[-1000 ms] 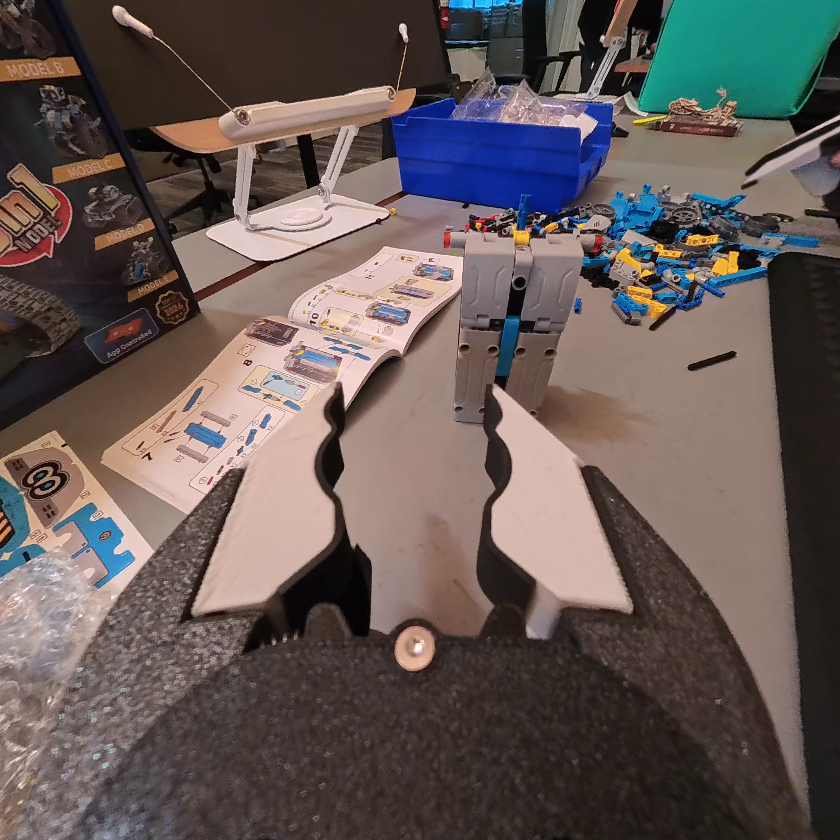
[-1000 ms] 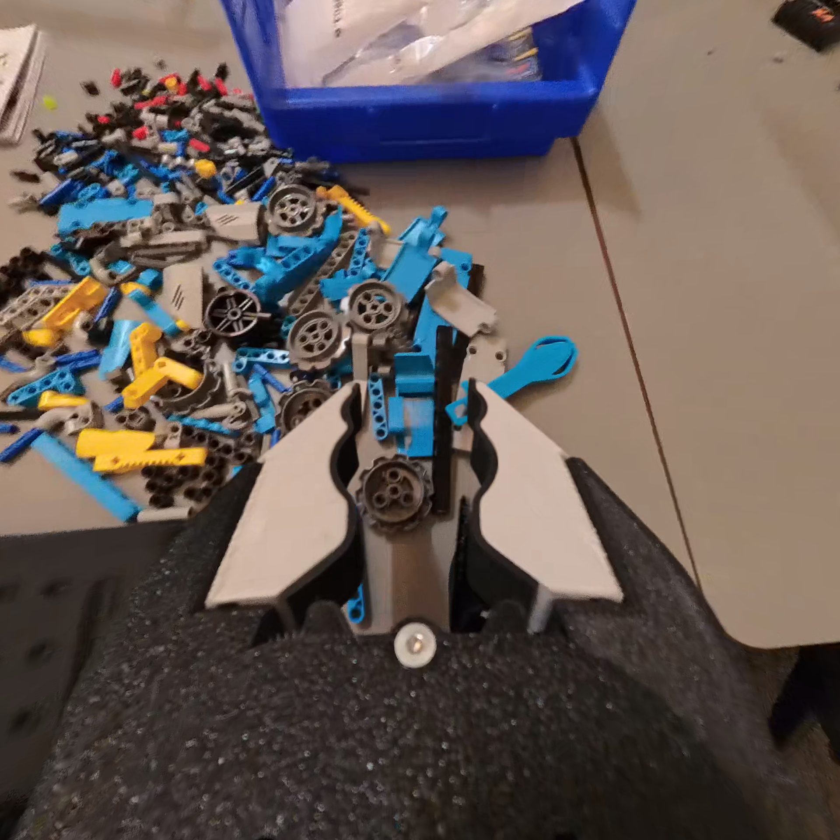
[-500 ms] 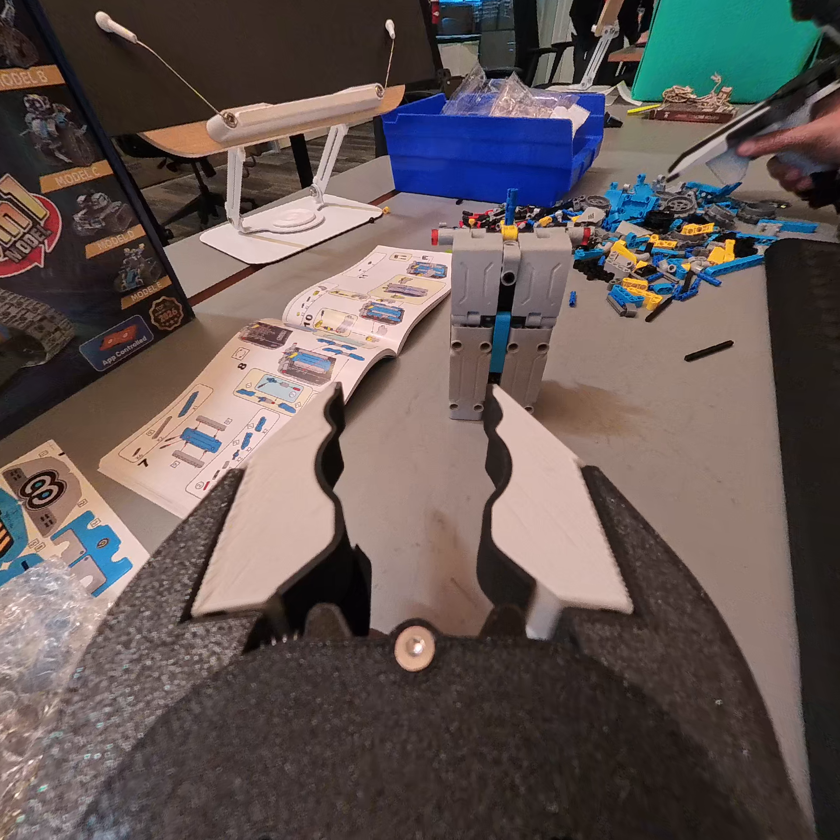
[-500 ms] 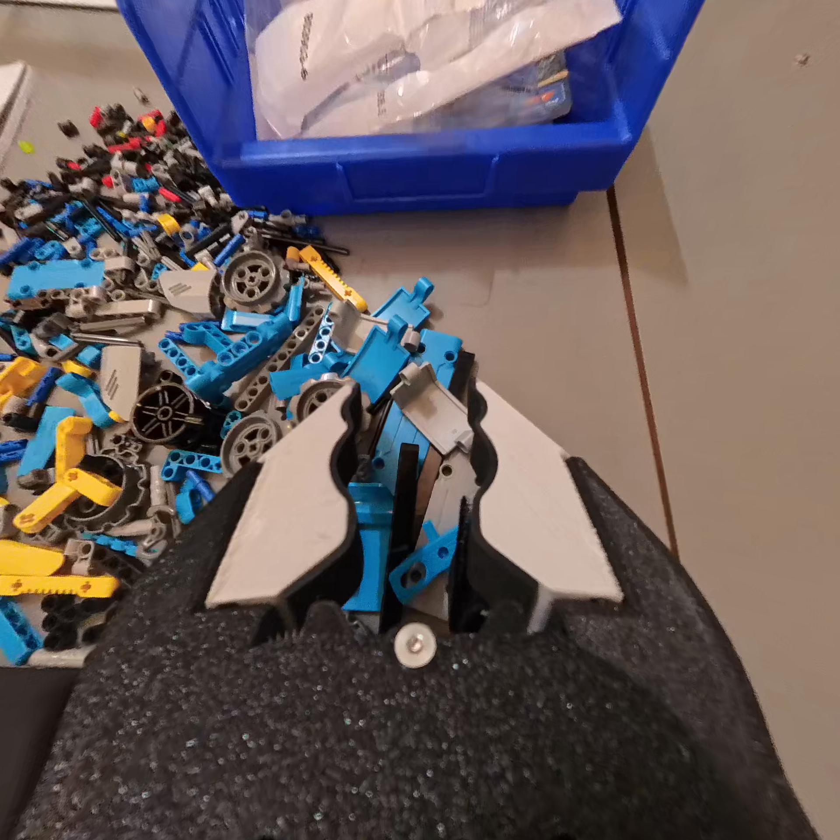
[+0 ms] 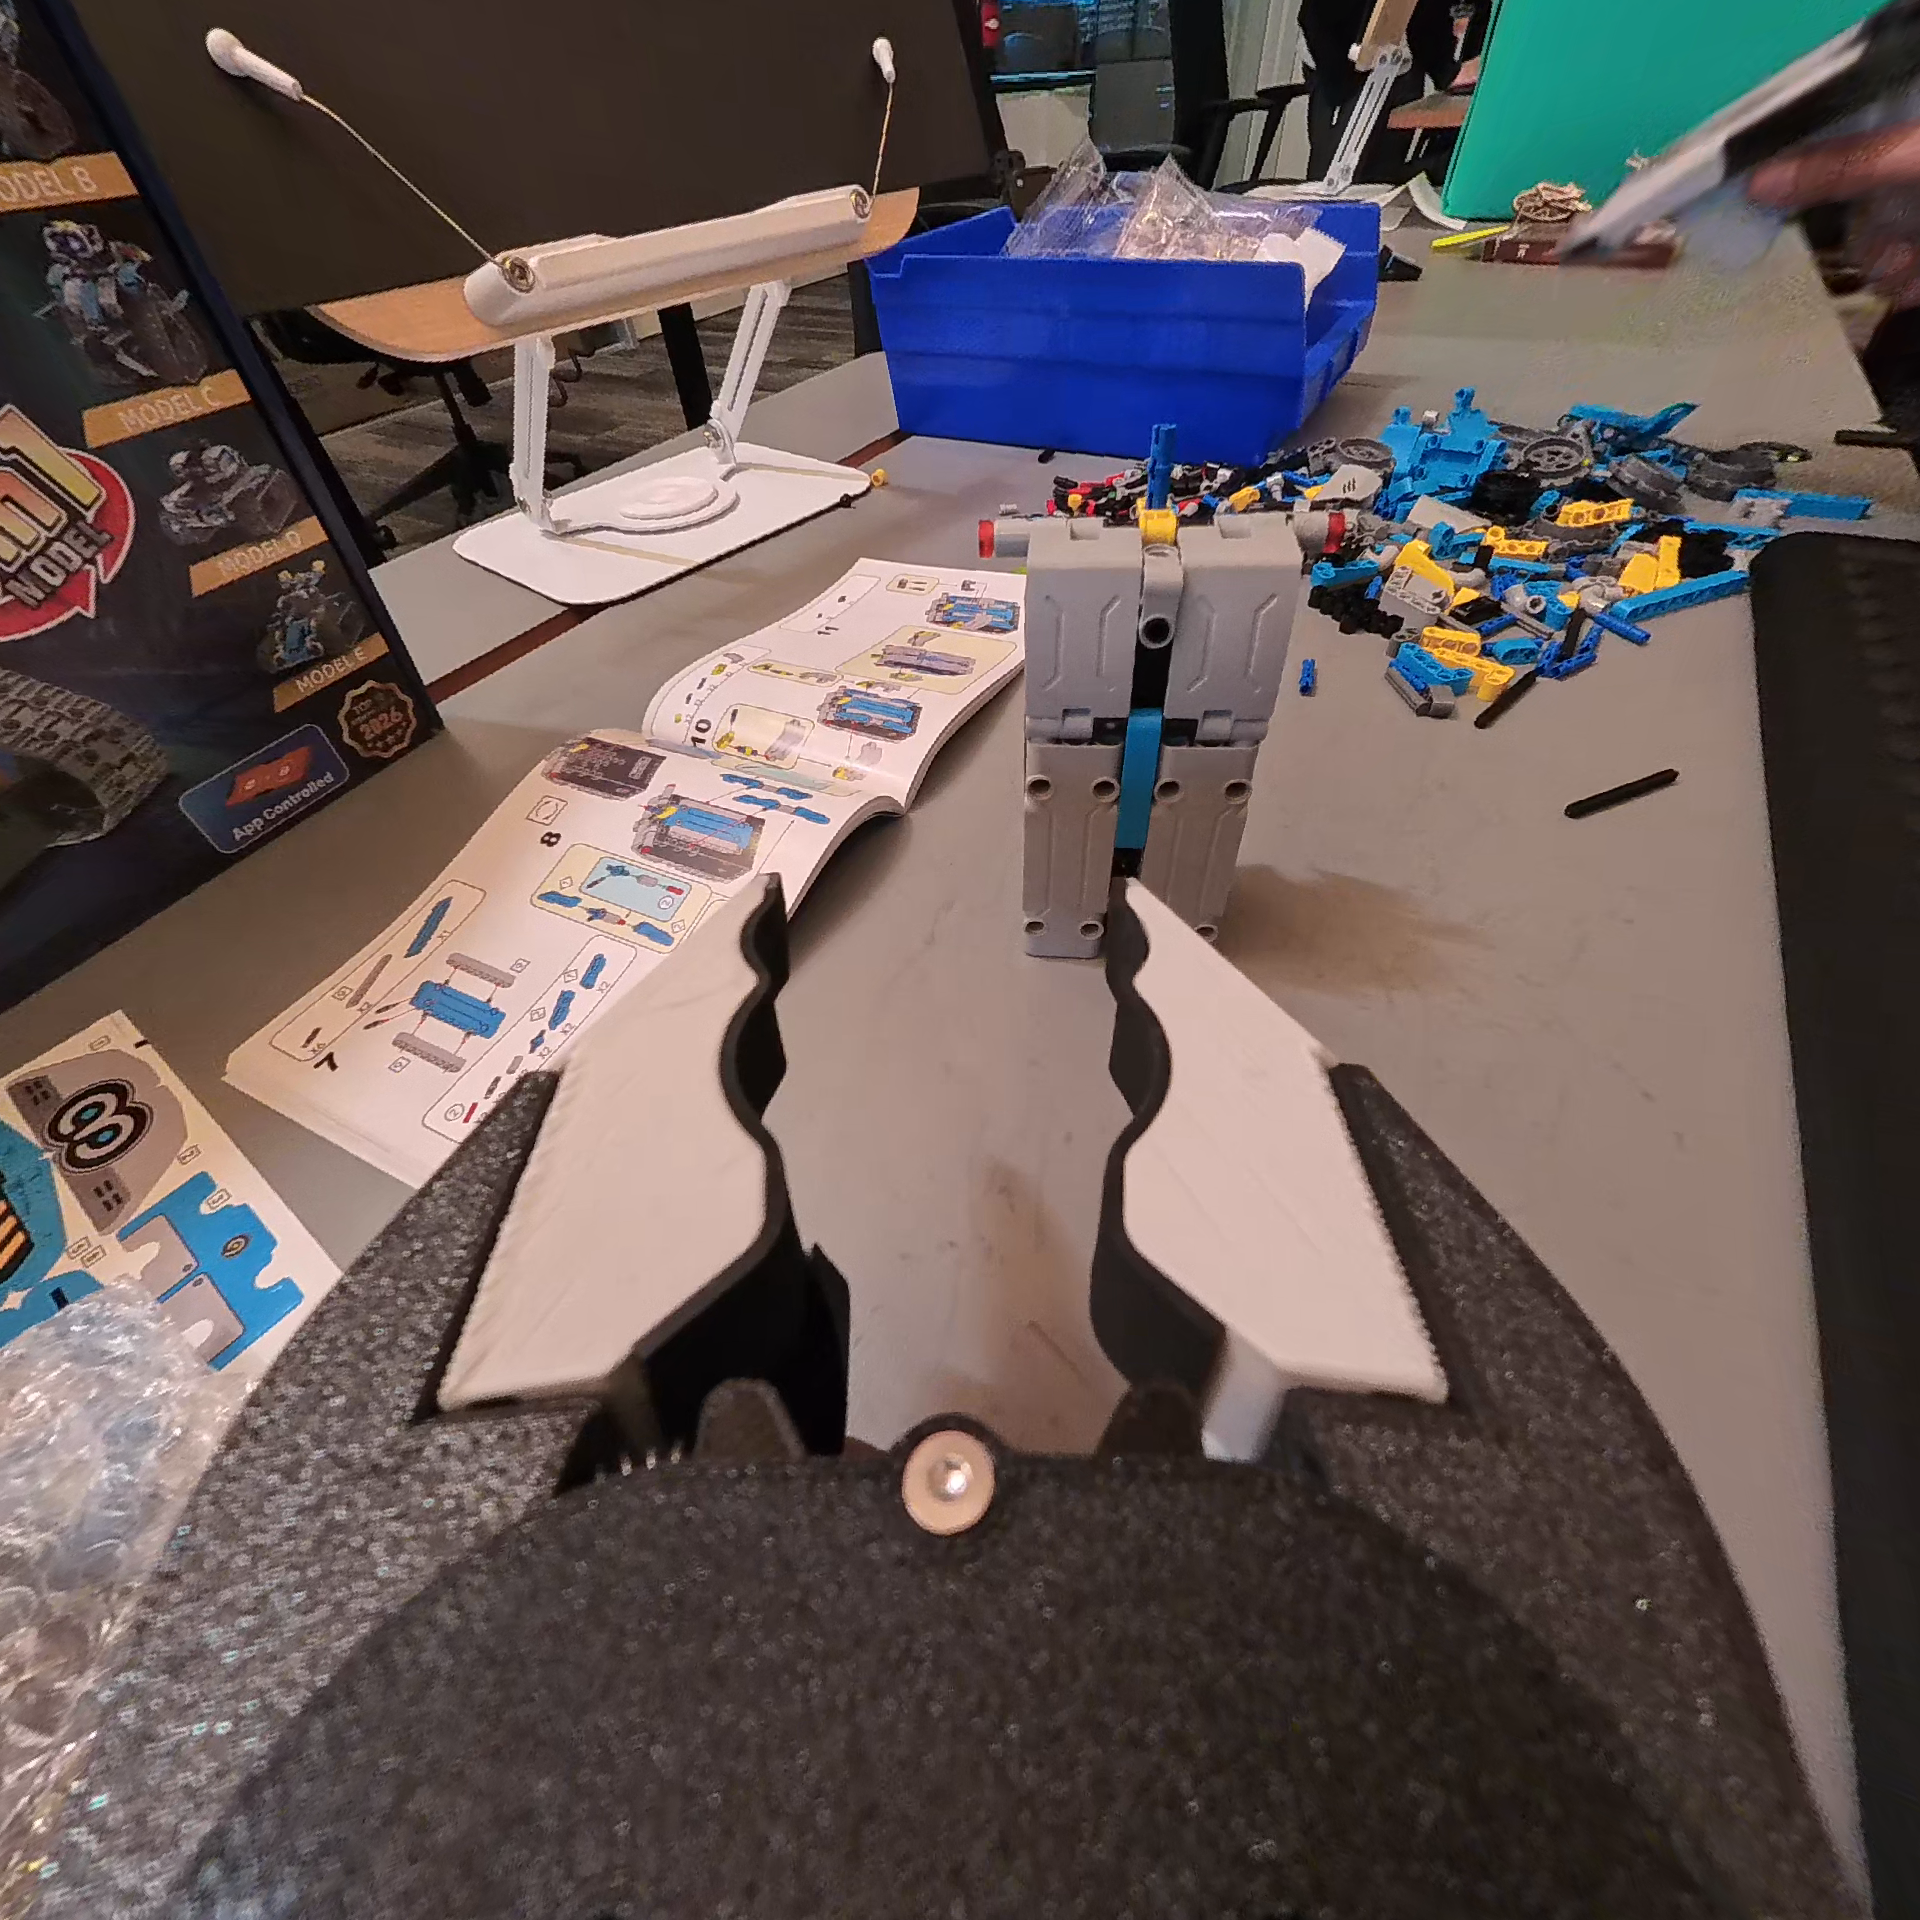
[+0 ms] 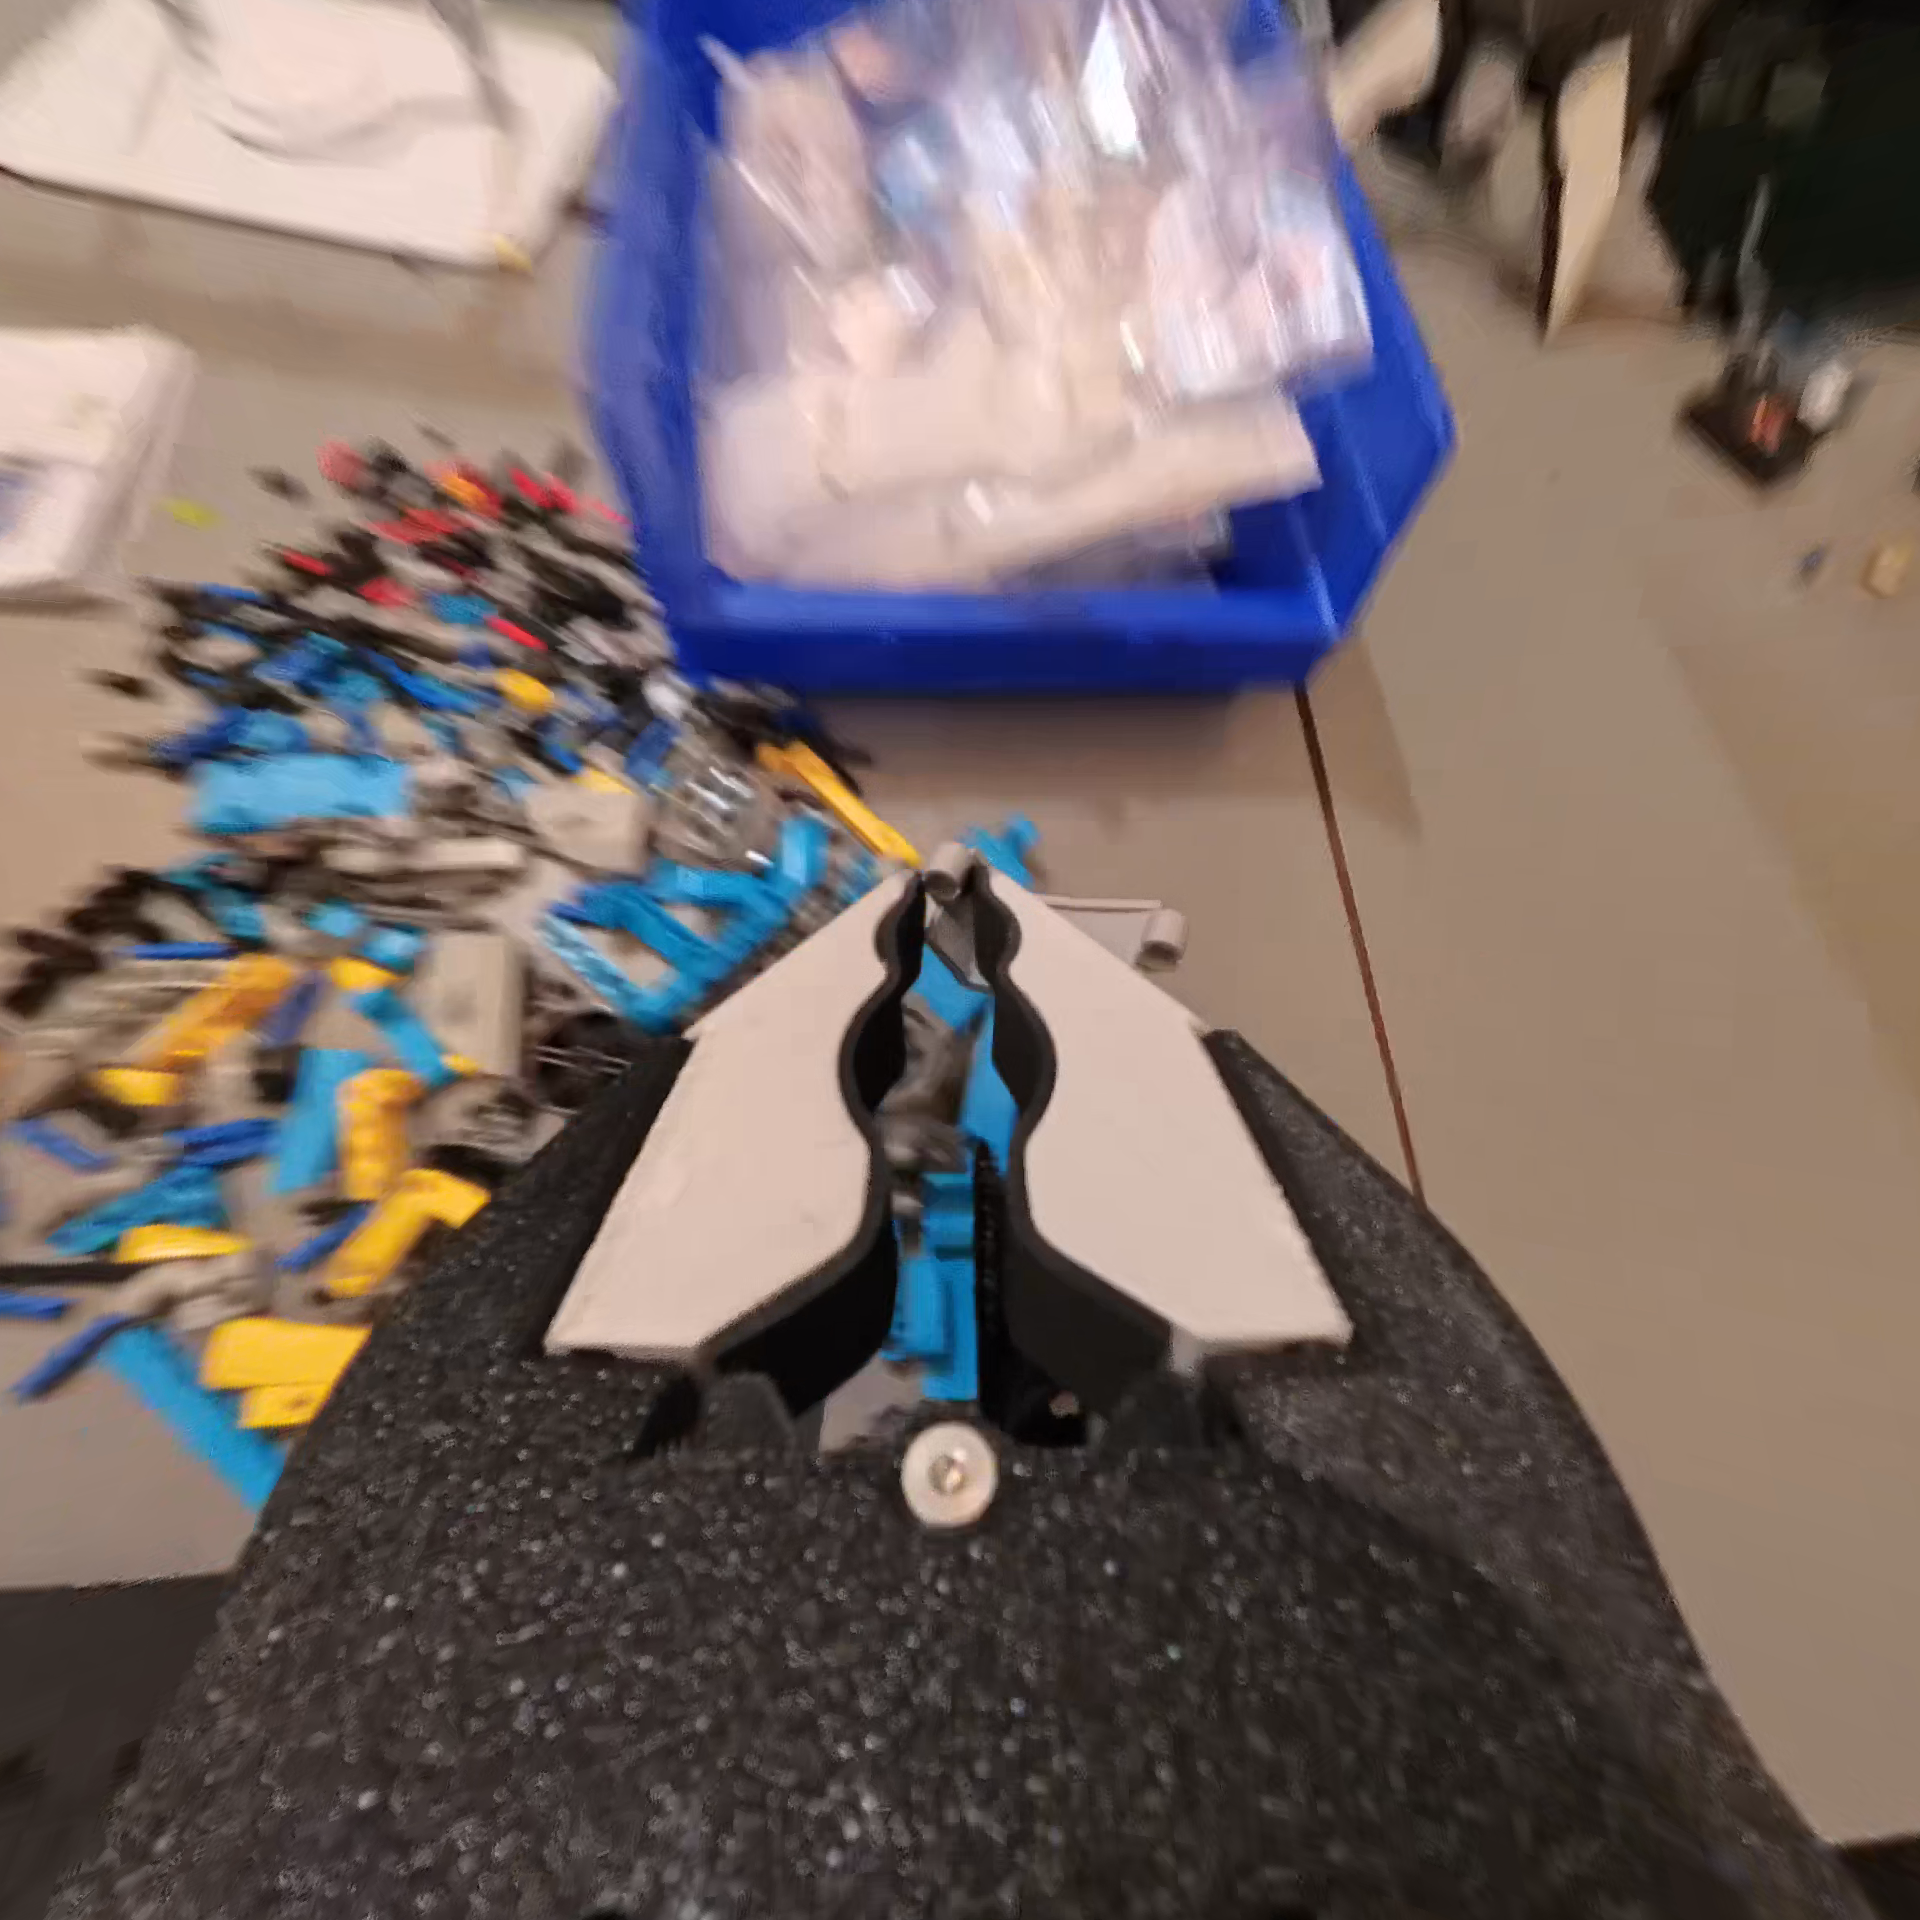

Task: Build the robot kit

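Observation:
My left gripper [image 5: 948,899] is open and empty, low over the grey table, its right fingertip just in front of an upright grey block assembly [image 5: 1153,707] with a blue strip down its middle. My right gripper [image 6: 951,894] is shut on a grey plastic part [image 6: 1158,935] that sticks out past its tips and to the right, at the edge of the pile of blue, yellow, black and grey building pieces [image 6: 343,935]. This view is blurred. The pile [image 5: 1507,561] and the blurred right gripper [image 5: 1714,156] also show in the left wrist view.
A blue bin [image 5: 1101,332] of plastic bags stands behind the pile. An open instruction booklet [image 5: 665,831], a sticker sheet [image 5: 125,1164], bubble wrap [image 5: 73,1455] and a dark box [image 5: 156,520] lie left. A white stand [image 5: 665,249] is behind. A black mat [image 5: 1839,935] and a black rod [image 5: 1621,792] lie right. Some 55 cm of space lies between my two pairs of fingers.
My right gripper has closed on a grey part from the pile and pulled up and back from it. My left gripper has hardly moved and stays open.

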Available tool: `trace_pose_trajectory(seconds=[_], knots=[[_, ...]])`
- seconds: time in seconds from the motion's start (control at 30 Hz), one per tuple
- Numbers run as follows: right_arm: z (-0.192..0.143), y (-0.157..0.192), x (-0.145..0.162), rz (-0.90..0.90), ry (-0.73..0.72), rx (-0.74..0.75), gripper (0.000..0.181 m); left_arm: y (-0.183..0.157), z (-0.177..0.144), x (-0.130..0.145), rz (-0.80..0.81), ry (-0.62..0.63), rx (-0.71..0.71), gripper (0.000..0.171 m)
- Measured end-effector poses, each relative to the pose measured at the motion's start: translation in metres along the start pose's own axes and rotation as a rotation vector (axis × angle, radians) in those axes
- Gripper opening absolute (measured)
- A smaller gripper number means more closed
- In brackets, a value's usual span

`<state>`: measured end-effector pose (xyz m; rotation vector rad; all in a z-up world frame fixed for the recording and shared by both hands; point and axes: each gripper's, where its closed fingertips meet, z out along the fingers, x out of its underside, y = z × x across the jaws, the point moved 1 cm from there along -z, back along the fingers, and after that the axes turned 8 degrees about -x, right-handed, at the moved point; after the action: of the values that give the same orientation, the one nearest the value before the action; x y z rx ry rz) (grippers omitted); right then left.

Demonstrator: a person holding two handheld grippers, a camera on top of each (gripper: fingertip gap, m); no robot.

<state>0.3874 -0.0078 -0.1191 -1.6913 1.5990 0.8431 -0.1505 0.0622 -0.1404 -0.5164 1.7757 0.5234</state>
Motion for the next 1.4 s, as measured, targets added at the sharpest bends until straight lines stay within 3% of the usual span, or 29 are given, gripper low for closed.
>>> trace_pose_trajectory(seconds=[0.07, 0.13, 0.23, 0.3, 0.4, 0.5, 0.8, 0.87, 0.93, 1.0, 1.1, 1.17, 1.23, 1.3, 1.4], knots=[[-0.018, 0.064, -0.041, -0.143, -0.102, -0.122, 0.008, 0.0, 0.0, 0.0, 0.002, 0.002, 0.0, 0.061], [-0.025, 0.153, -0.059, -0.285, -0.126, -0.323, 0.009, -0.001, 0.0, 0.0, 0.004, 0.003, 0.001, 0.061], [-0.023, 0.301, -0.044, -0.469, -0.092, -0.682, 0.009, 0.0, 0.0, 0.0, 0.004, 0.0, -0.001, 0.061], [-0.009, 0.371, -0.013, -0.529, 0.024, -0.814, 0.009, -0.001, 0.0, 0.0, 0.006, -0.003, -0.001, 0.061], [0.019, 0.413, 0.025, -0.565, 0.148, -0.845, 0.009, -0.001, -0.001, 0.0, 0.011, -0.004, -0.001, 0.061], [0.034, 0.424, 0.041, -0.509, 0.21, -0.863, 0.009, -0.002, -0.001, 0.0, 0.018, -0.004, -0.001, 0.061], [0.053, 0.418, 0.055, -0.48, 0.281, -0.832, 0.008, -0.002, -0.001, 0.0, 0.012, -0.001, 0.002, 0.061], [0.055, 0.415, 0.056, -0.461, 0.287, -0.833, 0.016, -0.002, -0.001, 0.0, 0.015, 0.0, 0.003, 0.061], [0.044, 0.412, 0.048, -0.425, 0.26, -0.884, 0.023, -0.002, -0.001, 0.001, 0.017, 0.0, 0.003, 0.061], [0.029, 0.39, 0.021, -0.384, 0.173, -0.9, 0.029, -0.002, -0.001, 0.001, 0.016, 0.0, 0.004, 0.061], [0.02, 0.293, -0.032, -0.224, 0.036, -0.729, 0.029, -0.002, -0.001, 0.001, 0.016, 0.001, 0.004, 0.061], [0.03, 0.179, -0.045, -0.109, -0.001, -0.401, 0.029, -0.003, -0.001, 0.001, 0.018, 0.003, 0.005, 0.061], [0.034, 0.065, -0.026, -0.028, 0.035, -0.053, 0.028, -0.003, -0.001, 0.001, 0.022, 0.005, 0.005, 0.061], [0.042, 0.017, 0.001, 0.072, 0.077, -0.005, 0.029, -0.003, 0.0, 0.002, 0.025, 0.007, 0.005, 0.061], [0.054, 0.004, 0.02, 0.16, 0.061, -0.046, 0.03, -0.003, 0.0, 0.002, 0.022, 0.011, 0.005, 0.061]])
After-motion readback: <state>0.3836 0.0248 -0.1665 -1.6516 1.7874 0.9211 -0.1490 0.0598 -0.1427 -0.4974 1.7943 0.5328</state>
